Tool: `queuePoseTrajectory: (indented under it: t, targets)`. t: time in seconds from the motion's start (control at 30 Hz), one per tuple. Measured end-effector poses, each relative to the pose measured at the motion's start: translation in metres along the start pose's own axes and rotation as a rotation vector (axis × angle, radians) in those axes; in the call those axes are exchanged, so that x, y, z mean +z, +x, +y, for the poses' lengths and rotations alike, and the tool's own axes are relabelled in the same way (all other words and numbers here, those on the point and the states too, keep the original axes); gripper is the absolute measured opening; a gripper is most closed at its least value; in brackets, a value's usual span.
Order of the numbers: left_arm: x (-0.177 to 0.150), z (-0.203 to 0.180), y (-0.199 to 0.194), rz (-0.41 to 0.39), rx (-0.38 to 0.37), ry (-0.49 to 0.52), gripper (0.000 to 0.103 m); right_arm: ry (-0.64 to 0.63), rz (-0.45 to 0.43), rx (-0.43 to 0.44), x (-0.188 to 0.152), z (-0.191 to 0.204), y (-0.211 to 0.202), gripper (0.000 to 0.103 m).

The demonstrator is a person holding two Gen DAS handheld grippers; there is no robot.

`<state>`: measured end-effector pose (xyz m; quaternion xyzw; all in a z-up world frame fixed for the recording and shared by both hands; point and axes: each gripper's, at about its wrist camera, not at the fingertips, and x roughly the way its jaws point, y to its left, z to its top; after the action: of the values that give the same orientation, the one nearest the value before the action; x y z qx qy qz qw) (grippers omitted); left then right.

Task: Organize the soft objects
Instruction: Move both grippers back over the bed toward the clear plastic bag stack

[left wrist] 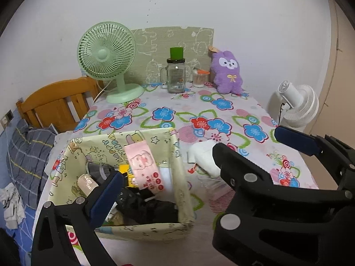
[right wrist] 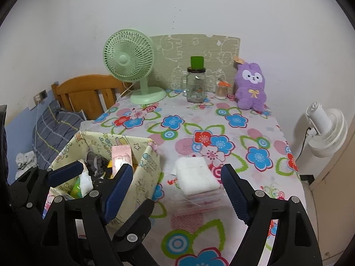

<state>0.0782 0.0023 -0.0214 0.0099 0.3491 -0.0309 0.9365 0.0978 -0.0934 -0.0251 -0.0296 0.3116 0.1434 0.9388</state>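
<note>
A cream cartoon-print fabric basket [left wrist: 179, 177] [right wrist: 146, 166] stands at the table's front left, holding a pink tissue pack [left wrist: 145, 166], grey socks [left wrist: 99, 170] and black cloth [left wrist: 150, 208]. A white folded towel [right wrist: 195, 175] [left wrist: 204, 155] lies on a clear plastic pack just right of the basket. A purple plush rabbit [left wrist: 227, 73] [right wrist: 250, 86] sits upright at the table's back right. My left gripper [left wrist: 168, 177] is open and empty, straddling the basket's right wall. My right gripper [right wrist: 177, 190] is open and empty, just in front of the towel.
A green desk fan [left wrist: 108, 55], a glass jar with a green cup on top [left wrist: 176, 75] and a cotton-swab jar [left wrist: 199, 78] line the table's back edge. A white fan [right wrist: 326, 130] stands right of the table. A wooden headboard and bed [left wrist: 53, 104] are at left.
</note>
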Motion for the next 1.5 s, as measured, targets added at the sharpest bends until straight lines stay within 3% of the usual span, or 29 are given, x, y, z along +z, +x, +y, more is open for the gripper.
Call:
queuePoseTrajectory:
  t: [0.43,0.8,0.93,1.3,1.5]
  targets:
    - [-0.008,-0.038,-0.007,-0.043,-0.025,0.017,0.103,0.033,-0.014,-0.024,-0.015,-0.032,-0.016,0.085]
    - [-0.019,-0.065,0.01,-0.011,-0.056,-0.04,0.103,0.059,-0.023,-0.051,-0.032,-0.063,-0.016,0.085]
    - [-0.023,-0.078,0.013,-0.034,-0.025,-0.027,0.103,0.064,-0.021,-0.062,-0.036,-0.075,-0.013,0.085]
    - [-0.031,-0.095,0.046,0.043,-0.046,-0.021,0.103,0.081,0.015,-0.084,-0.048,-0.101,0.01,0.085]
    - [-0.032,-0.101,0.059,0.047,-0.007,0.003,0.103,0.088,0.041,-0.067,-0.052,-0.109,0.027,0.085]
